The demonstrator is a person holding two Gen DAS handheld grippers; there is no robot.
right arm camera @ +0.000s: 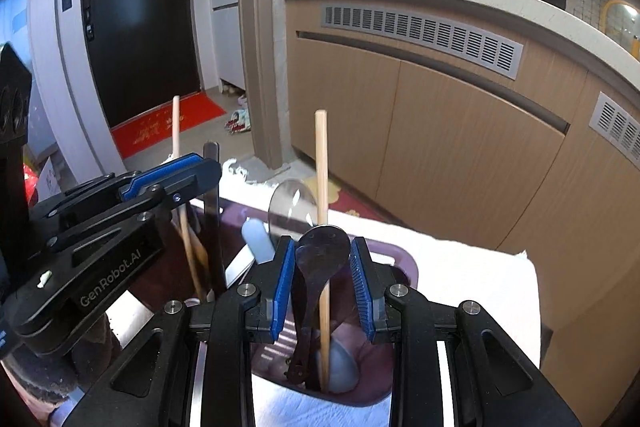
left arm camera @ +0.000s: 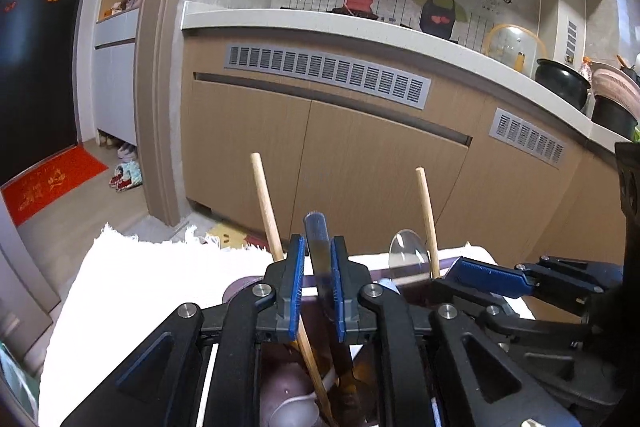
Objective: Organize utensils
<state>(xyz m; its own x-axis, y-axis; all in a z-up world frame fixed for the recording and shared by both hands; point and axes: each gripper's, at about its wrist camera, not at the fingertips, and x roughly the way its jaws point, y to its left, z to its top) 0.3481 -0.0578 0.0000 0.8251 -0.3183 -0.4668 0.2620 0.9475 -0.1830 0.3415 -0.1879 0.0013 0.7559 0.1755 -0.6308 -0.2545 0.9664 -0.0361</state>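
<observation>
Kitchen cabinets [left arm camera: 360, 155] stand behind a white-towelled surface [left arm camera: 152, 279] bearing a purple utensil holder [right arm camera: 404, 267]. Left gripper [left arm camera: 318, 291] clamps a dark flat handle [left arm camera: 318, 239] over the holder. Right gripper [right arm camera: 322, 287] straddles a dark spoon [right arm camera: 322, 251] inside it; contact unclear. Bare towel flanks the holder.

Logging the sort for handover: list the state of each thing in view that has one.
left gripper, shut on dark handle
right gripper, shut on dark spoon
purple holder, upright, holding utensils
chopstick, standing in holder
clear spoon, bowl up, in holder
cabinet doors, shut
</observation>
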